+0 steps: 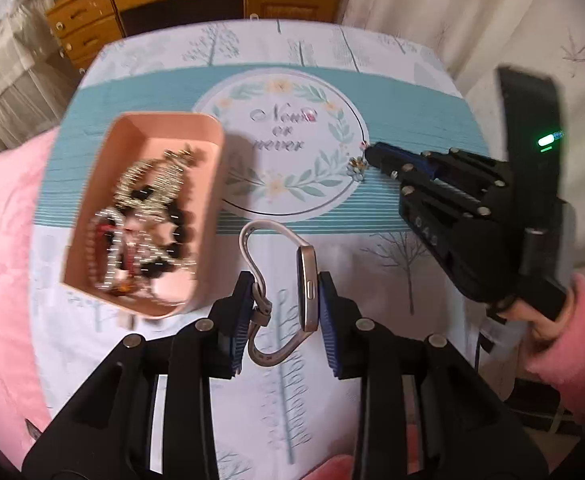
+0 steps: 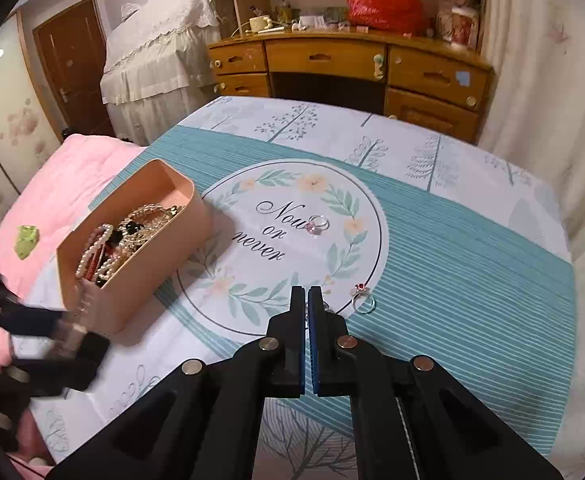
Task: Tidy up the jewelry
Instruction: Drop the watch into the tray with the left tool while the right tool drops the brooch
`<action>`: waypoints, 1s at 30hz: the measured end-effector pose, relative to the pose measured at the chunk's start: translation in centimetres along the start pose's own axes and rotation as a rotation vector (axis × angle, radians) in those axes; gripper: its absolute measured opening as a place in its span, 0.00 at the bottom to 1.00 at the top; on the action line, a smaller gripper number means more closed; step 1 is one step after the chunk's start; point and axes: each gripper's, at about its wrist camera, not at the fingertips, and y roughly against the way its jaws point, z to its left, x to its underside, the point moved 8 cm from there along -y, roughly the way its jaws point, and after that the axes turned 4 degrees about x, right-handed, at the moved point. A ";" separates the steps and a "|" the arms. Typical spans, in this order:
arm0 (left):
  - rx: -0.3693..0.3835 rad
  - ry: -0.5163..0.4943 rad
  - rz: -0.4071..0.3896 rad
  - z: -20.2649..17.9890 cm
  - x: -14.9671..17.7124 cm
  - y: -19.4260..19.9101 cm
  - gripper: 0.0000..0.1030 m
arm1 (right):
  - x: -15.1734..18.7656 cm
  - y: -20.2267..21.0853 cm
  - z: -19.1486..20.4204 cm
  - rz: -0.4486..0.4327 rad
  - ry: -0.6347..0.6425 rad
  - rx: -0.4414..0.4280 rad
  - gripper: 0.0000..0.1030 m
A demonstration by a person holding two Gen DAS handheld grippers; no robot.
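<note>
My left gripper is shut on a rose-gold smart watch with a grey strap, held above the table just right of a pink box. The box holds pearl strands, chains and dark beads. It also shows in the right wrist view. My right gripper is shut, its tips over a small flower-shaped piece on the cloth; whether it grips that piece I cannot tell. A ring with a red stone lies just right of its tips. A ring with a pink stone lies farther back.
The table carries a teal and white cloth with a round "Now or never" print. A pink quilt lies to the left with a green scrap on it. A wooden desk stands behind.
</note>
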 end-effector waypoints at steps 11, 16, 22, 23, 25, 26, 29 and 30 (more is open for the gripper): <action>0.044 -0.026 -0.096 6.0 -1.4 5.1 0.28 | 1.5 -3.6 0.8 0.047 0.005 0.128 0.32; 0.122 -0.100 -0.069 8.5 -2.5 4.6 0.28 | 2.2 -4.7 0.9 0.082 -0.046 0.203 0.22; 0.174 -0.213 -0.013 11.8 -2.8 3.7 0.28 | 1.7 -4.5 2.3 0.099 -0.220 0.265 0.22; 0.182 -0.228 -0.004 12.3 -2.7 3.5 0.28 | 1.5 -4.2 3.0 0.090 -0.248 0.272 0.22; 0.193 -0.257 0.013 13.3 -2.6 3.0 0.28 | 1.1 -3.5 4.3 0.084 -0.283 0.281 0.22; 0.203 -0.266 0.020 13.7 -2.5 2.8 0.28 | 1.0 -3.1 5.1 0.086 -0.302 0.288 0.22; 0.238 -0.298 0.032 14.5 -2.2 2.2 0.28 | 0.5 -1.6 7.2 0.087 -0.372 0.291 0.22; 0.246 -0.309 0.032 14.7 -2.1 2.1 0.28 | 0.2 -0.8 8.0 0.074 -0.401 0.284 0.22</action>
